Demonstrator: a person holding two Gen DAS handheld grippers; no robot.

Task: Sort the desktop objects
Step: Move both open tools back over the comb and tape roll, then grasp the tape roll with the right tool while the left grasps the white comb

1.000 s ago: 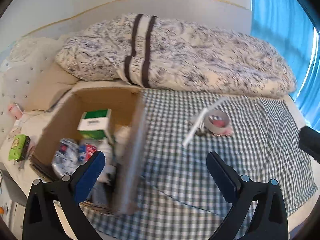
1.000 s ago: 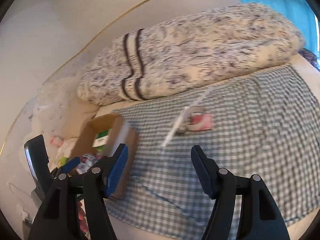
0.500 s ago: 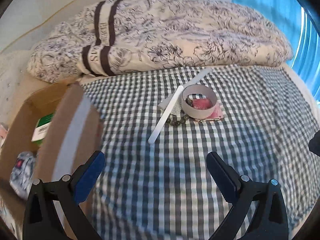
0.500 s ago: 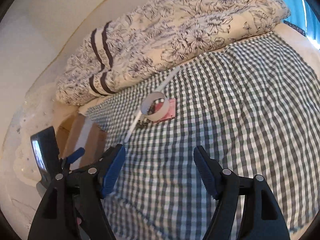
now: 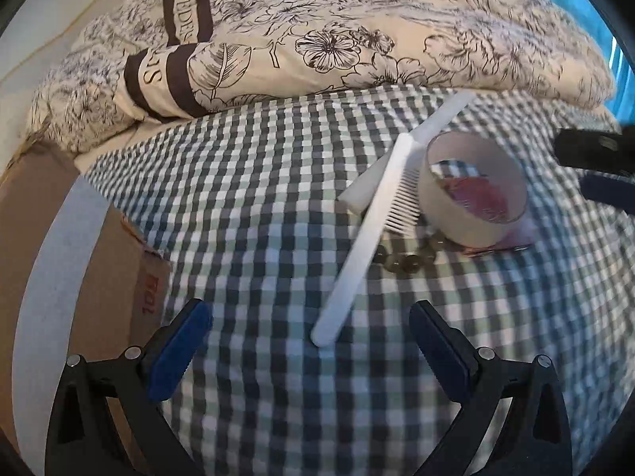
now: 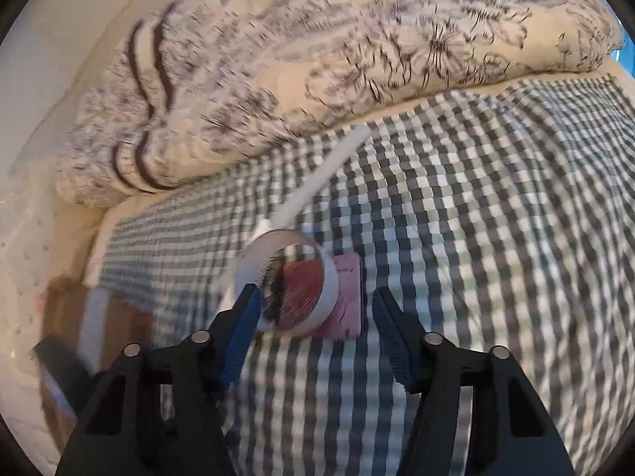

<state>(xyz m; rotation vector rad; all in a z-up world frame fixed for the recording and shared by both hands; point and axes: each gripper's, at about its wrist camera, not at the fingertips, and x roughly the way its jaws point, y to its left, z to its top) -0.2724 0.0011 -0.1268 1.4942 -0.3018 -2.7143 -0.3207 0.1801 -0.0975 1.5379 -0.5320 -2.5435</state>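
Note:
A small pile lies on the checked bedspread (image 5: 258, 206). In the left wrist view a white comb (image 5: 377, 218) leans across a white stick (image 5: 432, 127), beside a roll of tape (image 5: 476, 194) standing on a pink card (image 5: 512, 244), with dark beads (image 5: 405, 261) in front. My left gripper (image 5: 311, 337) is open, its fingertips level with the comb's handle end. In the right wrist view my right gripper (image 6: 317, 317) is open just short of the tape roll (image 6: 289, 281) and the pink card (image 6: 347, 297); its left finger overlaps the roll's near side.
A cardboard box (image 5: 71, 261) with a pale tape strip stands at the left edge of the bedspread. A folded floral duvet (image 5: 317, 31) lies along the far side. A blue curtain (image 5: 607, 27) hangs at the right. The right gripper's finger (image 5: 595, 158) reaches in from the right.
Both grippers have moved forward and away from the box toward the pile. The comb and tape roll now loom much larger; both grippers stay open.

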